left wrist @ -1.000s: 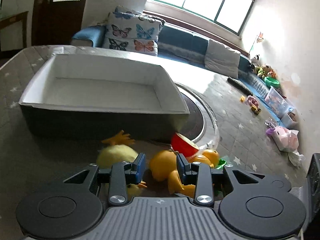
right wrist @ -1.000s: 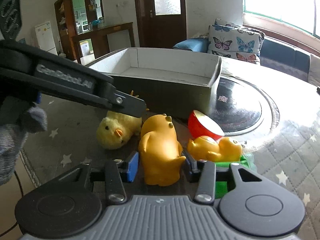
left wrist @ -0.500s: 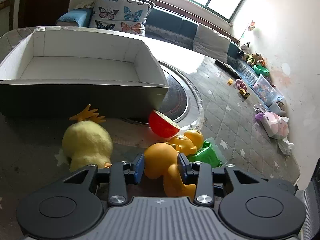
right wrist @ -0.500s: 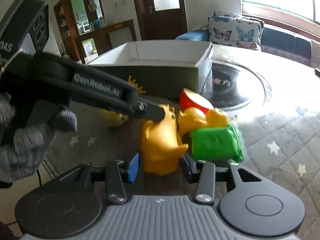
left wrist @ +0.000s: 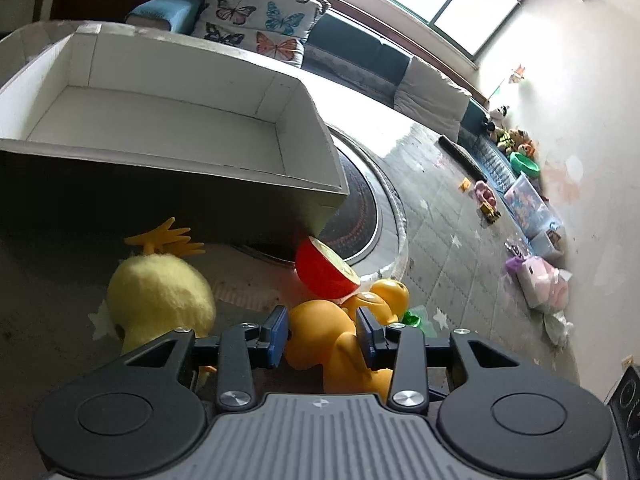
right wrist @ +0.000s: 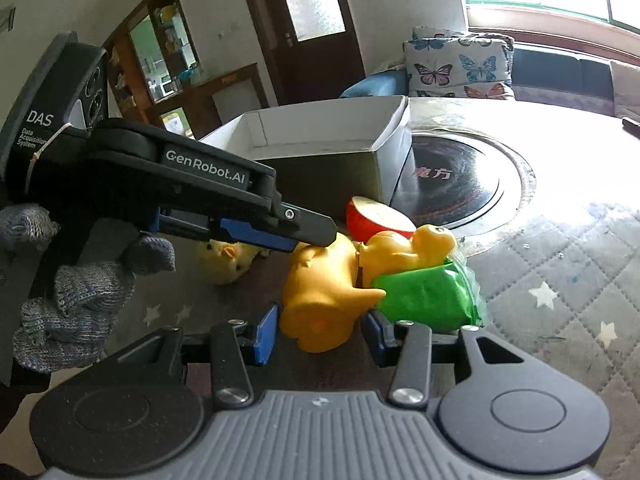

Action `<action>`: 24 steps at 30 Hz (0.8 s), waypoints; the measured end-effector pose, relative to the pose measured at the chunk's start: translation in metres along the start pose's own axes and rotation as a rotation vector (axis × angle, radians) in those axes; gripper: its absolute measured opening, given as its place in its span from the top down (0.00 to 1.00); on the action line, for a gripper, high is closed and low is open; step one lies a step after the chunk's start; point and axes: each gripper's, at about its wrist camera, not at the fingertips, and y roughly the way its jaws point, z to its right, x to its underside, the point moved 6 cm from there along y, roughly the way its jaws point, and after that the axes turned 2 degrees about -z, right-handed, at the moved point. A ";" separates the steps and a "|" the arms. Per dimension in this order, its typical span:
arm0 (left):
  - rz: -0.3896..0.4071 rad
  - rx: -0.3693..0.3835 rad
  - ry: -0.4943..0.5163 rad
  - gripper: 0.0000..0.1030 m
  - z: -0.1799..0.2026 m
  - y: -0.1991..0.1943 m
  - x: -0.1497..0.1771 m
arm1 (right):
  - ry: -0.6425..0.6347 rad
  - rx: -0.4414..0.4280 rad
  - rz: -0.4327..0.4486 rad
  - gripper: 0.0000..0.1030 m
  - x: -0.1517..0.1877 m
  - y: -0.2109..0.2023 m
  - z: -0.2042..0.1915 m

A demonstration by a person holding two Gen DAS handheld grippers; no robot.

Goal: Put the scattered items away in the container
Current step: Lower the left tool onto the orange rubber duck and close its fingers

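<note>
An orange rubber toy (right wrist: 320,300) lies on the star-patterned cloth, with my right gripper (right wrist: 320,334) shut on its base. My left gripper (left wrist: 322,334) straddles the same toy's head (left wrist: 320,332); its jaws are opening and the pads stand close beside it. From the right wrist view, the left gripper (right wrist: 308,240) reaches in over the toy's top. A yellow plush chick (left wrist: 160,296) lies to the left. A red apple half (left wrist: 324,272), a small orange duck (right wrist: 412,248) and a green packet (right wrist: 428,300) crowd the toy's right side. The white-lined box (left wrist: 312,120) stands behind.
A dark round turntable (right wrist: 460,184) is set into the table right of the box. A grey-gloved hand (right wrist: 80,288) holds the left gripper. A sofa with butterfly cushions (left wrist: 256,20) lies beyond, and toys litter the floor (left wrist: 520,208) to the right.
The left gripper has come down and in over the orange toy and its jaws have widened slightly. The right gripper has shifted sideways, and the green packet now shows beside the toy.
</note>
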 end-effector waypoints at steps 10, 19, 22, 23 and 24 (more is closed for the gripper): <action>-0.015 -0.010 -0.035 0.61 -0.003 0.009 -0.003 | 0.005 0.018 0.008 0.48 -0.003 -0.008 0.007; -0.019 0.005 -0.024 0.60 -0.005 0.007 -0.001 | 0.004 0.042 0.009 0.48 -0.008 -0.005 0.007; -0.024 0.022 -0.007 0.61 -0.005 0.003 0.001 | -0.009 0.055 0.005 0.48 -0.008 -0.005 0.008; -0.025 0.025 0.000 0.61 -0.005 0.002 0.002 | -0.012 0.059 0.006 0.48 -0.009 -0.005 0.008; -0.025 0.027 0.005 0.61 -0.005 0.001 0.003 | -0.014 0.059 0.005 0.48 -0.009 -0.006 0.008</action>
